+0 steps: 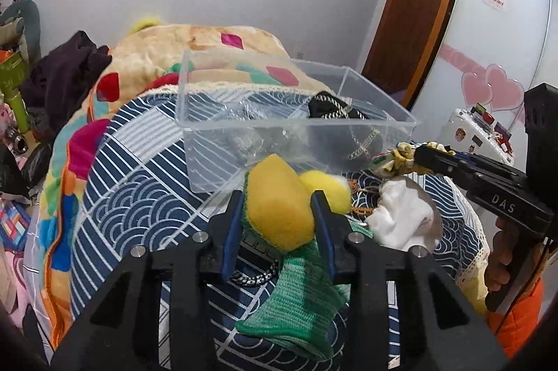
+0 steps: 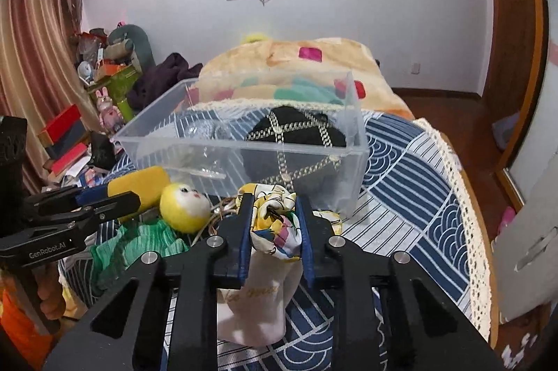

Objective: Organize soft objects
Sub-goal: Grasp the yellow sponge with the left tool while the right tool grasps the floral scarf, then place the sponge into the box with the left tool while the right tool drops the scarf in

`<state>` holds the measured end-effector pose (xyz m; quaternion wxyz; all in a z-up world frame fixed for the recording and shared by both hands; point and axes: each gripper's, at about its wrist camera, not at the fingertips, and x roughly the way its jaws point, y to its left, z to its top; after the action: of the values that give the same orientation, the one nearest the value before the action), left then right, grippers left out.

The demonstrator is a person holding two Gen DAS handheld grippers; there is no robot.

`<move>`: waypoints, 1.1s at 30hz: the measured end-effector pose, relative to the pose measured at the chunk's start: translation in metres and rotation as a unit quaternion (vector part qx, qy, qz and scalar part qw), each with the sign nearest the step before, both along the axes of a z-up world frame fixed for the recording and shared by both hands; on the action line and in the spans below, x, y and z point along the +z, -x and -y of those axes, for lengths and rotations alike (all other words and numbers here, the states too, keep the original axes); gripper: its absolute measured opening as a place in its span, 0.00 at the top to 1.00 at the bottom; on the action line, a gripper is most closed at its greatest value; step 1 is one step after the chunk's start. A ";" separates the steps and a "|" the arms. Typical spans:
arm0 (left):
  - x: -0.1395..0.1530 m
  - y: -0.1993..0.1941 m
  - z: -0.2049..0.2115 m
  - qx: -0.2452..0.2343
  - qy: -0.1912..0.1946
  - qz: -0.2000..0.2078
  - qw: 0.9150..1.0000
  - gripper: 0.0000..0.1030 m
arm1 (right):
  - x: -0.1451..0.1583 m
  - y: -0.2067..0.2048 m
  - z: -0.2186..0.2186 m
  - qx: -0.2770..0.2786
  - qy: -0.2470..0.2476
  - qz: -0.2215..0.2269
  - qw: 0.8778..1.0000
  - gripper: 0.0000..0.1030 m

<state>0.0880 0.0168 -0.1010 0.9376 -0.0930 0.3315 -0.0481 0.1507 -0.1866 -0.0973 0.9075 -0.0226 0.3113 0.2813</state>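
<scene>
A clear plastic bin point(image 1: 209, 140) point(image 2: 146, 144) stands on the bed, holding a black cloth with a chain pattern point(image 1: 331, 109) point(image 2: 296, 126). My left gripper point(image 1: 277, 207) point(image 2: 125, 196) is shut on a yellow sponge point(image 1: 275, 207) point(image 2: 146, 179), in front of the bin. Beside it lies a doll with a yellow head point(image 1: 329, 187) point(image 2: 186, 207) and a green knitted dress point(image 1: 300, 294) point(image 2: 139, 242). My right gripper point(image 2: 273, 217) point(image 1: 408, 158) is shut on a colourful patterned cloth point(image 2: 275, 224) point(image 1: 394, 160), above a white sock point(image 2: 258, 301) point(image 1: 401, 214).
The bed has a blue and white patterned cover point(image 1: 139, 189) point(image 2: 401, 168) and a folded patchwork blanket point(image 1: 195, 46) point(image 2: 296, 64) behind the bin. Dark clothes point(image 1: 66, 71) and clutter point(image 2: 104, 84) lie at the left. A door point(image 1: 418, 4) stands at the right.
</scene>
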 end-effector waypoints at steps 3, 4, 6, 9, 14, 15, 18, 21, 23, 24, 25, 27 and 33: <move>0.009 0.005 -0.002 0.003 0.002 0.013 1.000 0.64 | 0.007 0.002 0.004 -0.003 -0.008 0.011 1.000 0.81; 0.013 0.007 -0.004 0.005 0.004 0.019 1.000 0.64 | 0.009 0.002 0.005 -0.003 -0.010 0.013 1.000 0.81; 0.021 0.011 -0.006 0.009 0.005 0.029 1.000 0.64 | 0.015 0.004 0.008 -0.005 -0.015 0.022 1.000 0.81; 0.035 0.013 -0.011 0.015 0.006 0.046 0.999 0.64 | 0.025 0.008 0.009 -0.007 -0.019 0.037 0.999 0.81; 0.052 0.007 -0.016 0.025 -0.005 0.067 0.997 0.64 | 0.043 0.010 0.005 -0.008 -0.023 0.063 0.998 0.81; 0.056 0.004 -0.017 0.029 -0.008 0.071 0.997 0.64 | 0.046 0.009 0.003 -0.008 -0.024 0.067 0.997 0.81; 0.062 -0.004 -0.018 0.036 -0.017 0.078 0.996 0.64 | 0.057 0.004 -0.004 -0.009 -0.032 0.082 0.996 0.81; 0.064 -0.015 -0.019 0.044 -0.028 0.077 0.996 0.64 | 0.063 -0.003 -0.012 -0.001 -0.039 0.088 0.995 0.81; 0.062 -0.022 -0.021 0.047 -0.033 0.073 0.996 0.64 | 0.064 -0.011 -0.021 0.007 -0.039 0.085 0.996 0.81; 0.061 -0.027 -0.022 0.050 -0.035 0.069 0.996 0.64 | 0.063 -0.015 -0.025 0.008 -0.037 0.082 0.996 0.81; 0.059 -0.031 -0.023 0.051 -0.037 0.065 0.996 0.64 | 0.062 -0.018 -0.030 0.012 -0.034 0.079 0.996 0.81; 0.054 -0.038 -0.024 0.054 -0.040 0.056 0.996 0.64 | 0.058 -0.026 -0.038 0.011 -0.026 0.072 0.997 0.81; 0.038 -0.062 -0.027 0.053 -0.037 0.028 0.998 0.64 | 0.046 -0.047 -0.062 0.010 0.003 0.052 0.999 0.81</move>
<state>0.1502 0.0433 -0.0632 0.9505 -0.0744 0.3016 0.0116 0.1977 -0.1244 -0.0515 0.9194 -0.0430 0.2646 0.2879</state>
